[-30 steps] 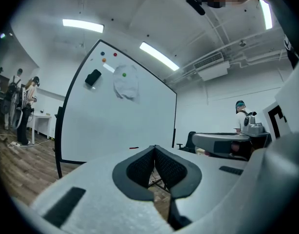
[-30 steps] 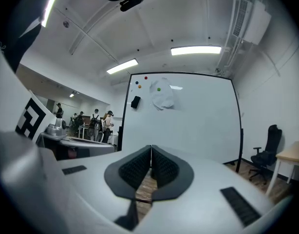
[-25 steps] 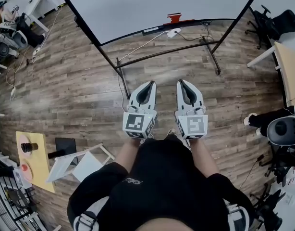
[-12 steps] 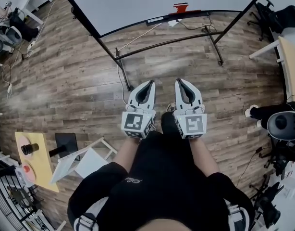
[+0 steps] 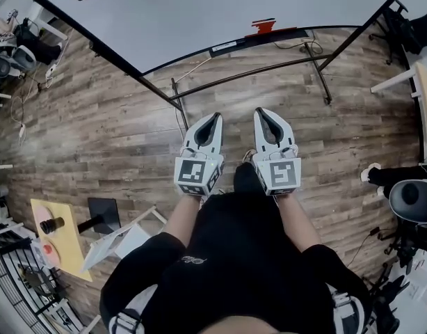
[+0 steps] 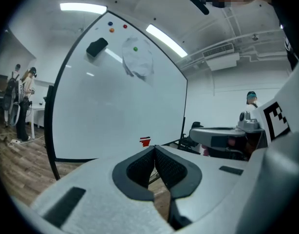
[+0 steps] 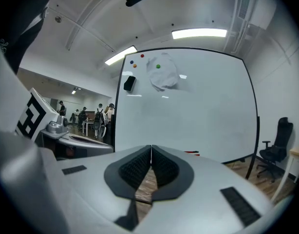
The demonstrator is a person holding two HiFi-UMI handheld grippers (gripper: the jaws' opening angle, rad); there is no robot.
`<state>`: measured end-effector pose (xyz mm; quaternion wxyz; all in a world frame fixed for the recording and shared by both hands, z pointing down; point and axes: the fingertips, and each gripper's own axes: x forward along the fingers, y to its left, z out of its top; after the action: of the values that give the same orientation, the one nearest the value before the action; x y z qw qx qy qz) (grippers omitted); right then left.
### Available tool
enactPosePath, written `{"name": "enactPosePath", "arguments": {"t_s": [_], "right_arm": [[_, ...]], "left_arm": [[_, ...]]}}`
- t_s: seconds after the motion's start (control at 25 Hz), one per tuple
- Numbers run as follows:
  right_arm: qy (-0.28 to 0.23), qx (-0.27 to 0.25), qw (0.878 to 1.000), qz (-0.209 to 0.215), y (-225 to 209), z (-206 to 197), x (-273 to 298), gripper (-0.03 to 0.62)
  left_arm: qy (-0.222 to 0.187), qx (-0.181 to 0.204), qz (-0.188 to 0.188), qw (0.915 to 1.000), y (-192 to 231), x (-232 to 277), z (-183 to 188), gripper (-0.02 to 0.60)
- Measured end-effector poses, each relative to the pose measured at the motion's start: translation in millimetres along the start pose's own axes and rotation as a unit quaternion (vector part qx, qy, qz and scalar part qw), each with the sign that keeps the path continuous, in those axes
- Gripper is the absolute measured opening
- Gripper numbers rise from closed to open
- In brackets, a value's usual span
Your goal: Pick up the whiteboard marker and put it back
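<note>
Left gripper (image 5: 217,117) and right gripper (image 5: 259,111), both clenched and empty, are pointing toward the whiteboard tray (image 5: 297,32) at upper centre, where the apparent red whiteboard marker (image 5: 263,25) is resting; opening one gripper early should ease the grasp.

Two tongs (image 5: 217,115) (image 5: 259,110); one whiteboard (image 5: 199,12)

Bare wood floor (image 5: 116,131) open mid-frame, ahead of left gripper (image 5: 213,119) and right gripper (image 5: 261,113). Whiteboard (image 5: 199,9) spans top of frame; stand crossbar (image 5: 248,76) and slanted legs block underneath.
</note>
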<state>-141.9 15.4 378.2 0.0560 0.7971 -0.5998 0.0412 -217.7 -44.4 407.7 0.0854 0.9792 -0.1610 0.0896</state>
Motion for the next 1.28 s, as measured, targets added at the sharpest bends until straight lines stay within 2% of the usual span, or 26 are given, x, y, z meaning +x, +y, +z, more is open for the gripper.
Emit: {"name": "enactPosePath", "arguments": {"t_s": [0.12,0.24,0.56,0.76,1.04,1.16,1.28], "right_arm": [[-0.011,-0.007,1.000,0.016,-24.5,0.8,23.1,0.003],[0.001,-0.005,1.000,0.031,-49.5,-6.0,38.5,0.003],[0.016,0.026,0.999,0.042,-110.9,-28.7,61.4,0.003],[0.025,0.059,0.998,0.018,-146.4,-42.7,72.3,0.003],[0.053,0.084,0.994,-0.034,-186.0,-61.7,99.2,0.003],[0.047,0.077,0.995,-0.043,-193.5,-56.5,125.1,0.003],[0.051,0.080,0.994,-0.046,-196.5,-60.4,144.7,0.003]], "left_arm": [[0.025,0.015,0.003,0.9996,10.3,35.9,1.6,0.006],[0.041,0.018,0.014,0.9989,18.3,66.8,2.2,0.007],[0.093,0.056,0.010,0.9940,11.4,139.4,-8.1,0.008],[0.124,0.080,0.008,0.9891,19.6,172.8,-14.3,0.008],[0.142,0.105,0.023,0.9840,76.7,214.9,-6.1,0.007],[0.142,0.101,0.008,0.9848,91.4,242.3,-1.5,0.008],[0.159,0.118,-0.010,0.9802,94.3,262.6,-9.3,0.008]]}}
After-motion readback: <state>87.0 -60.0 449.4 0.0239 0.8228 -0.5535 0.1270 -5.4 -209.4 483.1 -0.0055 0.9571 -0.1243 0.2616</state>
